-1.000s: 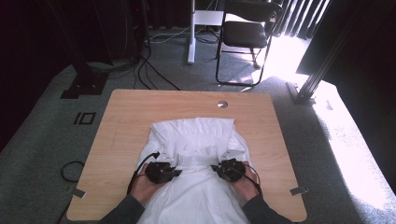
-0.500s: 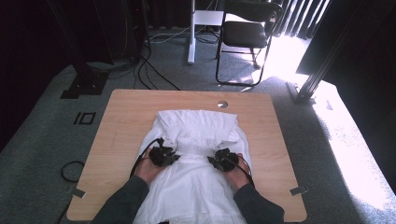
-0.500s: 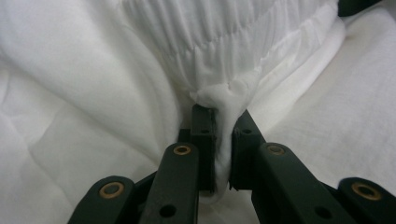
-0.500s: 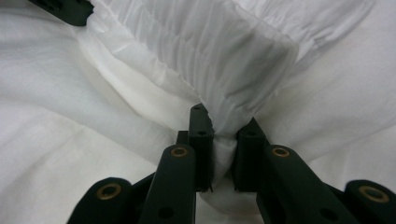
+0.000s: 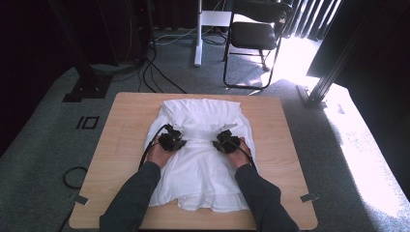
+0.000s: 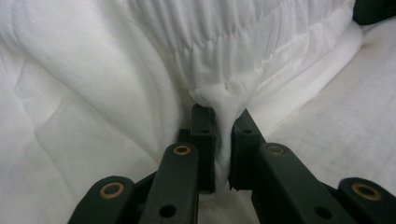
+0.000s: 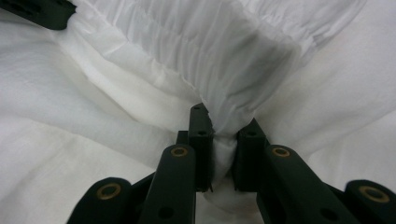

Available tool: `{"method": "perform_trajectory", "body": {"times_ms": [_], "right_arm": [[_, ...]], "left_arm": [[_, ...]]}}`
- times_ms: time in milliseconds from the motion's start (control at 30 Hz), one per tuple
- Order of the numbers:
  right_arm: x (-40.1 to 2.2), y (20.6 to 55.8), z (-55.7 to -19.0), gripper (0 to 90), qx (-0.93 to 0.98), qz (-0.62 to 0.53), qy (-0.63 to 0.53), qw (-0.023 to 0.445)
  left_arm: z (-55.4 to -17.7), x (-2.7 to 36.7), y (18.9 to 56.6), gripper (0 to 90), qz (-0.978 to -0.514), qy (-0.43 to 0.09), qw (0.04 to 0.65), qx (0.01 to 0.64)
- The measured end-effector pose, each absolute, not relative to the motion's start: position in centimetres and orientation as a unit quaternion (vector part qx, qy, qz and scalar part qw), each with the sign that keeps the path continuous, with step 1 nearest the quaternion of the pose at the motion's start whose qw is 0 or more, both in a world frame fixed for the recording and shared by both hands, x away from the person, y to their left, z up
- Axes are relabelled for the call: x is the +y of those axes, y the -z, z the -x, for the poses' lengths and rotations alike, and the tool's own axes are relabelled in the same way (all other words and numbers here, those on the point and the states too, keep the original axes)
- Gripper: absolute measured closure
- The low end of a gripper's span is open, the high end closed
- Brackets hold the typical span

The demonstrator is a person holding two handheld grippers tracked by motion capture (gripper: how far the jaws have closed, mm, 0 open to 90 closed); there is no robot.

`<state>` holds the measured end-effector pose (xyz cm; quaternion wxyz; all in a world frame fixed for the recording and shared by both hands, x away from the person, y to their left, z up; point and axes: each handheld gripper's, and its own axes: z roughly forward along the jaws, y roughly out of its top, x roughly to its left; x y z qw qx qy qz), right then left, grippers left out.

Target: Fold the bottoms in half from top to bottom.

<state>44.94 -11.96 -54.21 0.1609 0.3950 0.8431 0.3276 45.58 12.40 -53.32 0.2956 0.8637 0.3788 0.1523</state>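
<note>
Grippers farther up garment; pinched folds close-up

Lab: carpet, cables, rig frames

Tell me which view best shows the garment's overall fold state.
The high view: the whole white garment lies on the table, far part doubled over. The two gripper views give only close-ups of its gathered band pinched in the left claw and right claw.

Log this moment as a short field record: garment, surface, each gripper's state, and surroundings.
garment: white gathered cloth garment, partly folded, spread flat
surface: light wooden table
left gripper: jaws shut on a pinch of the gathered band
right gripper: jaws shut on the same band
surroundings: black folding chair on grey carpet beyond the table
</note>
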Motion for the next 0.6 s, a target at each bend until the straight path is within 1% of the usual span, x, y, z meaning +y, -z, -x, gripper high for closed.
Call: {"method": "perform_trajectory", "body": {"times_ms": [167,400,533,600], "right_arm": [[-11.6,54.2,-47.2,80.5,0.828,-0.425,-0.325,0.166],[-11.3,54.0,-47.6,81.1,0.827,-0.427,-0.321,0.176],[-11.5,52.9,-46.9,81.4,0.83,-0.411,-0.324,0.194],[-11.8,51.7,-46.5,81.4,0.828,-0.4,-0.333,0.207]], "left_arm": [[-47.1,11.7,53.2,84.3,-0.855,-0.164,0.284,0.403],[-46.9,11.5,52.7,85.6,-0.854,-0.175,0.28,0.402],[-46.1,11.8,50.6,87.8,-0.851,-0.178,0.299,0.392],[-45.5,12.0,49.0,87.9,-0.845,-0.185,0.323,0.383]]}}
